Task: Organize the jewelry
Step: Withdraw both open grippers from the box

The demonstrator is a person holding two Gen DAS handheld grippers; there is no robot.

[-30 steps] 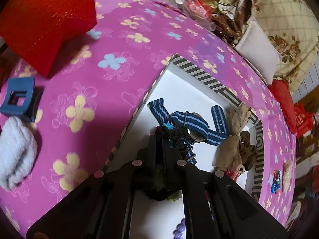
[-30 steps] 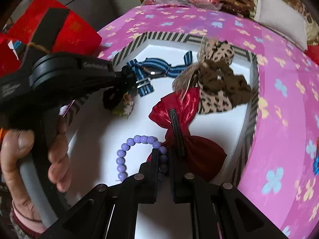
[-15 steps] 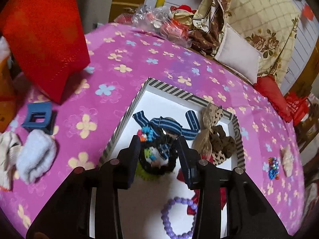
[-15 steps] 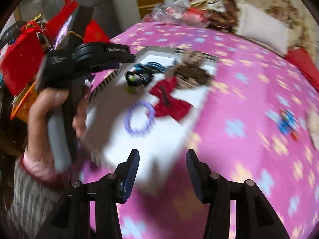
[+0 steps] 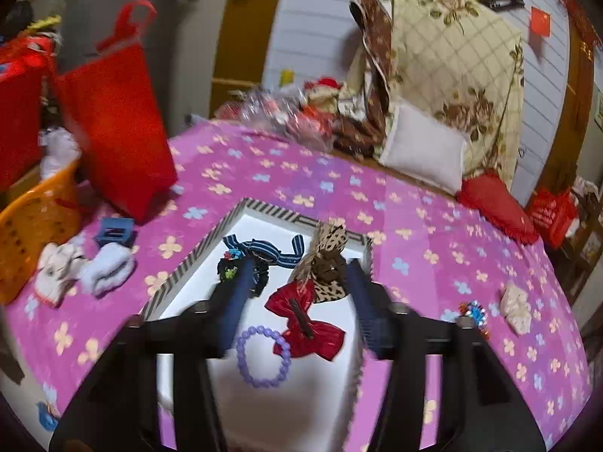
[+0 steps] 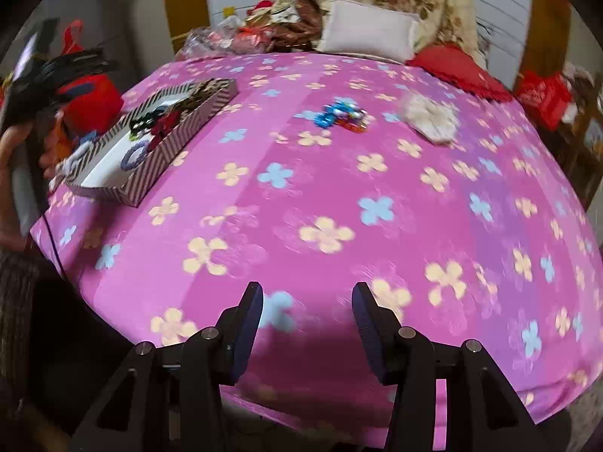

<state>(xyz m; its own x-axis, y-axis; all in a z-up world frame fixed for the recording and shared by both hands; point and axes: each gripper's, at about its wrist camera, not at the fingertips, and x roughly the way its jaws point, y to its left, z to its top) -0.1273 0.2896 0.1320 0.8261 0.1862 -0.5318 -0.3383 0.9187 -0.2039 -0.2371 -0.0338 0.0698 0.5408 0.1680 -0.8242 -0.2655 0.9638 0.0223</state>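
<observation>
The striped box (image 5: 211,241) sat on the pink flowered bedspread (image 6: 324,203), and most of the jewelry already lay in it: a purple bead bracelet (image 5: 263,354), a red bow (image 5: 305,320), a leopard-print bow (image 5: 328,263), a blue striped band (image 5: 264,248) and a black scrunchie (image 5: 241,271). Well apart from the box, out on the spread, a cluster of bright blue and red clips (image 6: 341,115) and a cream-coloured piece (image 6: 429,120) lay loose. The left gripper (image 5: 297,293) hung above the box with its jaws opening and nothing between them. The right gripper (image 6: 307,309) pointed at bare spread near the bed's edge, jaws parted and empty. The clips looked like the next pick, and the risk lay there: they appeared to be several small pieces lying together on soft fabric, so a grab might lift one and scatter the rest, or pinch the spread along with them. A blue claw clip (image 5: 113,231) beside the red bag (image 5: 117,143) could easily be overlooked.
</observation>
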